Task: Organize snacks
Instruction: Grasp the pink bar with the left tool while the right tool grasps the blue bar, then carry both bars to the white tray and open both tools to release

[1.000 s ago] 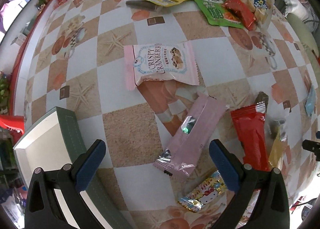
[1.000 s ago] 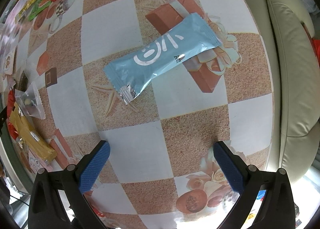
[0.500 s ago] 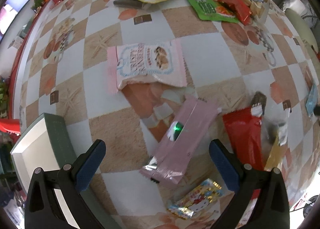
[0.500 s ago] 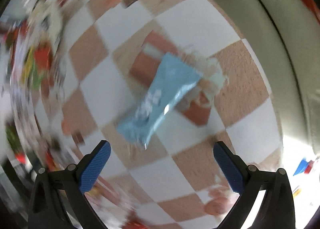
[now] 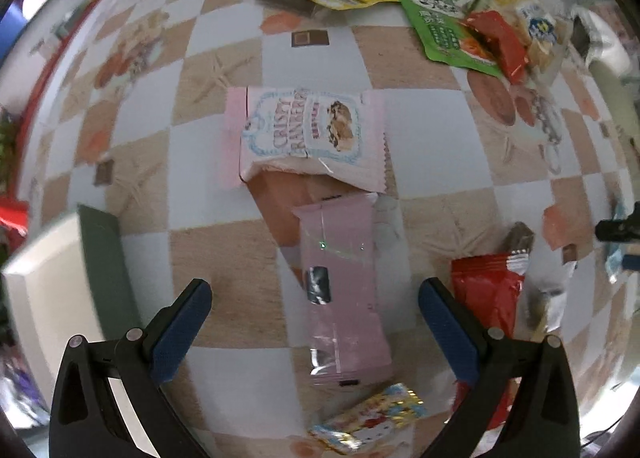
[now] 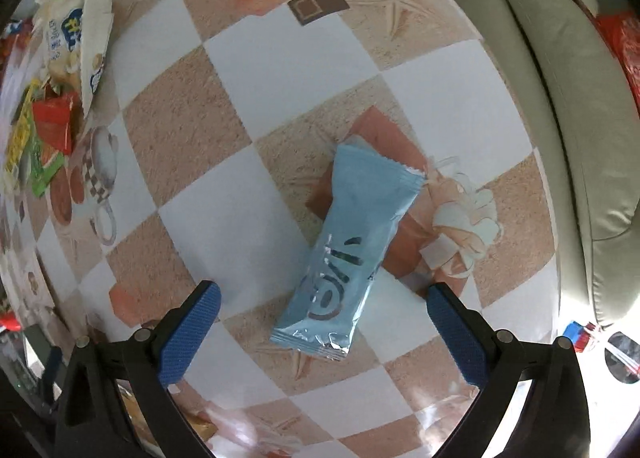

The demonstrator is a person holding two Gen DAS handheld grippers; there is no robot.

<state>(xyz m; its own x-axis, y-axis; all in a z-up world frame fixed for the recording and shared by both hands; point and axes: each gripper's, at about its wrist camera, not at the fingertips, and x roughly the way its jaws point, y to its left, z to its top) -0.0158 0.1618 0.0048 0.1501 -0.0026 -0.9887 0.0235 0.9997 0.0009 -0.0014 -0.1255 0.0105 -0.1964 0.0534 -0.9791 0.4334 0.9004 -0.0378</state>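
Checkered counter (image 5: 432,138): pink wrapper (image 5: 340,290) between spread fingers of left claw (image 5: 314,318); blue packet (image 6: 352,254) likewise within right claw (image 6: 324,322), untouched.

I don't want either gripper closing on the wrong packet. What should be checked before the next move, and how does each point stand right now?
1. Left gripper open: ok.
2. Pink wrapper lies between its fingers: ok.
3. Right gripper open: ok.
4. Blue packet centred between its fingers, lengthwise: ok.
5. Hello Kitty candy clear of the pink wrapper: not ok, very close, contact unclear.
6. Fingers low enough to pinch: cannot tell.
7. Box within reach: cannot tell.
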